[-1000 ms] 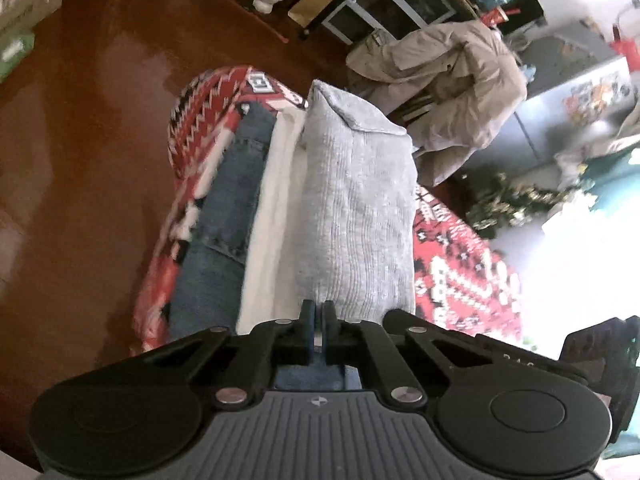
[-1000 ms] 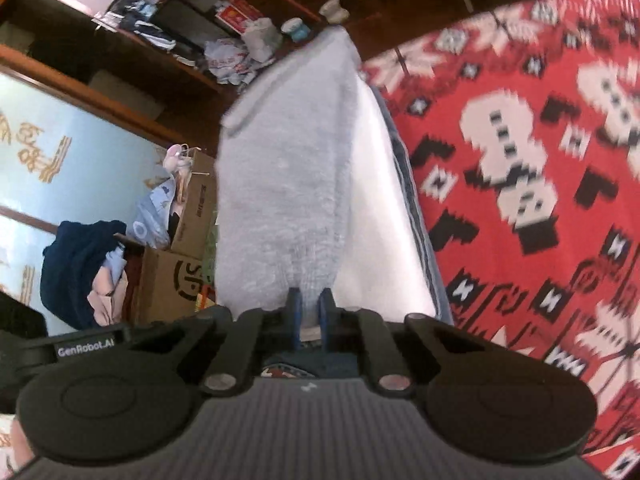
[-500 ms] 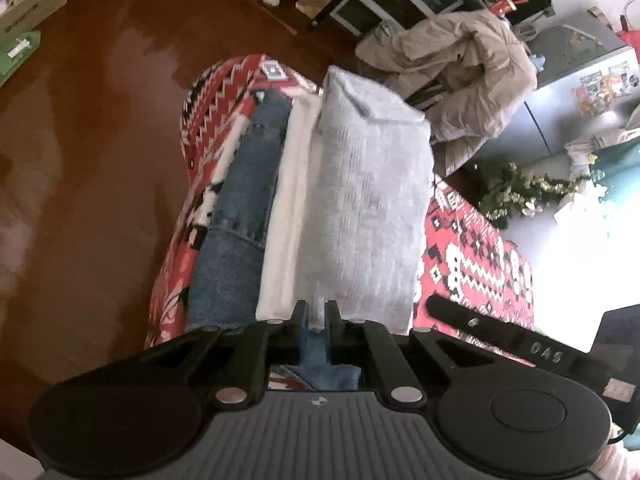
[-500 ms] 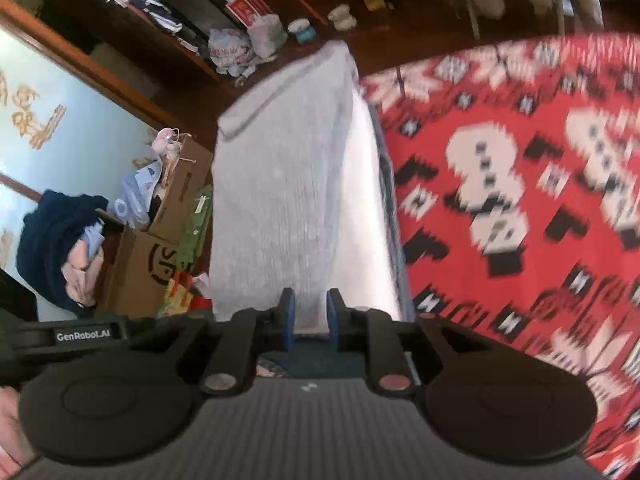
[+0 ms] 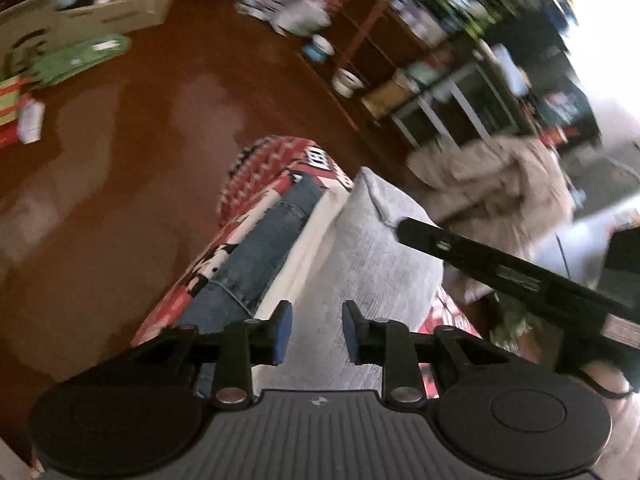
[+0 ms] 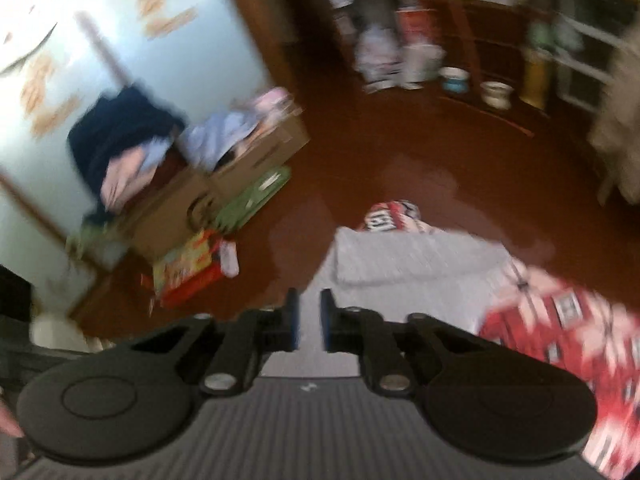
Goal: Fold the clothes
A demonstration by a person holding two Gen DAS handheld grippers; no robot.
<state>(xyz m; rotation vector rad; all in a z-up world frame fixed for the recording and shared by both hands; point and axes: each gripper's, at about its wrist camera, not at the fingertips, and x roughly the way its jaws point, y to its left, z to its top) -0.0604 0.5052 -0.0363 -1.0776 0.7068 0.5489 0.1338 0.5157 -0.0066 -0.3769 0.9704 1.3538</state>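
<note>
A folded grey garment (image 5: 372, 264) lies on top of a pile with a white cloth (image 5: 316, 236) and folded blue jeans (image 5: 260, 260) beneath it, all on a red patterned cover (image 5: 264, 168). My left gripper (image 5: 316, 330) is open just above the grey garment's near end, nothing between its fingers. The right gripper's black body (image 5: 520, 276) crosses the left wrist view at the right. In the blurred right wrist view the grey garment (image 6: 416, 256) lies ahead on the red cover (image 6: 560, 320), and my right gripper (image 6: 309, 318) is open a little, holding nothing.
Brown polished floor (image 5: 120, 160) surrounds the covered surface. Cardboard boxes (image 6: 224, 176) with clothes and a green board (image 6: 252, 200) stand to the left. Shelves with bowls (image 5: 348, 80) line the far wall. A beige coat (image 5: 500, 184) hangs at the right.
Both grippers have let go of the grey garment and opened, the left one wider. Both have pulled back and swung, so the views show more floor. The garment rests on the pile.
</note>
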